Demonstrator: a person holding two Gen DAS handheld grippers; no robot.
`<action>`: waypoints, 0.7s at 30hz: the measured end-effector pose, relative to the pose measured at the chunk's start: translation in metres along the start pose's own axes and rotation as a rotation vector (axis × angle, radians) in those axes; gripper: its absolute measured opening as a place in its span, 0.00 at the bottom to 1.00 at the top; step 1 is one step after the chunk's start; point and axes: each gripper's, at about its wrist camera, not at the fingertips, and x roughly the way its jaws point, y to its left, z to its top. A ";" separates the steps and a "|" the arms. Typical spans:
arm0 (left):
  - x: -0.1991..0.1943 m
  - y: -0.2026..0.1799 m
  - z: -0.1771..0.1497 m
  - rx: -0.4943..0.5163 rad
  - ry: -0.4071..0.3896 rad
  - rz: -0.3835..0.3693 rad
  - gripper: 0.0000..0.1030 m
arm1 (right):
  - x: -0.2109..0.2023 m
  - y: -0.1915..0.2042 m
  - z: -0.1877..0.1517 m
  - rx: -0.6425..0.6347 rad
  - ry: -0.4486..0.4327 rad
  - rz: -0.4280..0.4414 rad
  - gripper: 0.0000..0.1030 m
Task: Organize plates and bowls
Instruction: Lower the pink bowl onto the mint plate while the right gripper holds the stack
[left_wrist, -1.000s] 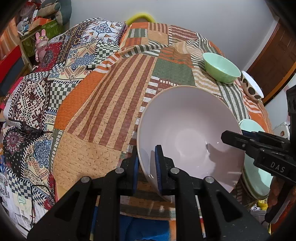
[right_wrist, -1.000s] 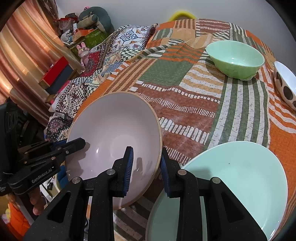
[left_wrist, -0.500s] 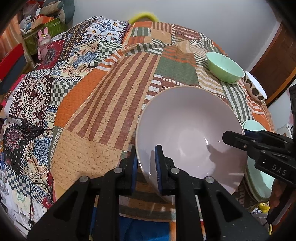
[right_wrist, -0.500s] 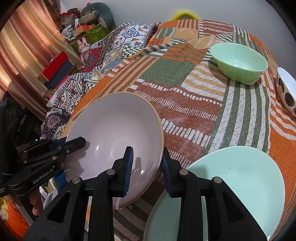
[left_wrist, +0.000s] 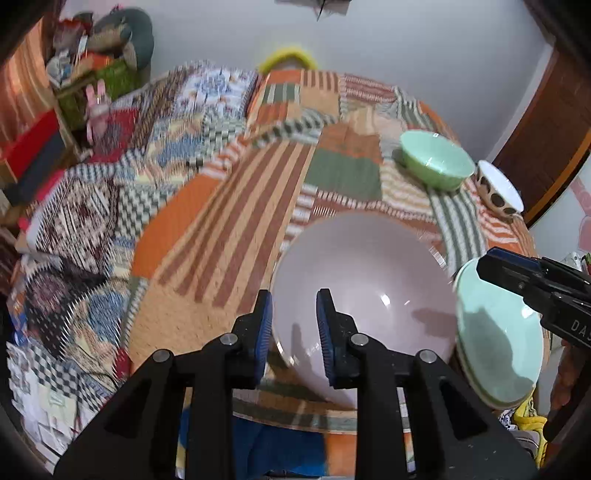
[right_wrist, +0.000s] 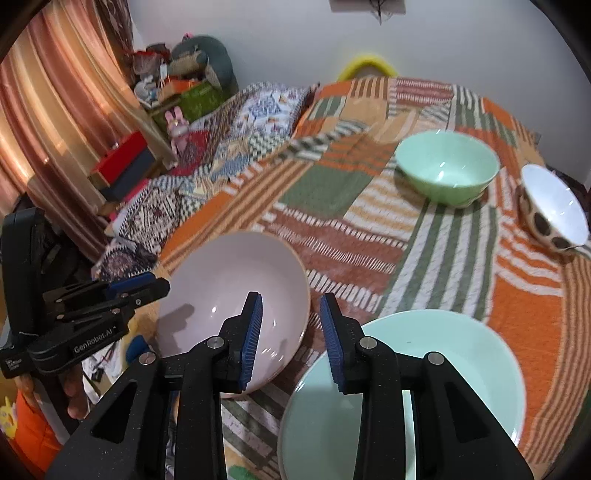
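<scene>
While both grippers hang just above it, the pink bowl sits on the patchwork bedspread near its front edge, with its right side just beside the stack of pale green plates at about four o'clock. The left gripper has just been opening. Its blue pads now stand apart either side of the bowl's near rim, and neither seems to press on it. The right gripper is the same: parted jaws straddle the bowl's right rim with clear space on both sides, so neither tool holds anything. Taking a wide, shallow bowl by opposite rims makes sense, since one pinch alone would let it tip. My guess is that it was put down here on purpose, next to the plates, to gather the crockery at this end. Off at one o'clock the green bowl stands upright, and the spotted bowl leans at two o'clock, close beside it. Both are well apart from the pink one and probably come next.
</scene>
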 end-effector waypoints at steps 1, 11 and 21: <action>-0.006 -0.004 0.003 0.010 -0.016 0.000 0.24 | -0.005 -0.001 0.001 0.000 -0.012 -0.002 0.29; -0.067 -0.069 0.044 0.147 -0.217 -0.039 0.40 | -0.077 -0.030 0.012 0.037 -0.200 -0.055 0.30; -0.078 -0.138 0.084 0.248 -0.321 -0.054 0.67 | -0.126 -0.082 0.027 0.105 -0.324 -0.137 0.36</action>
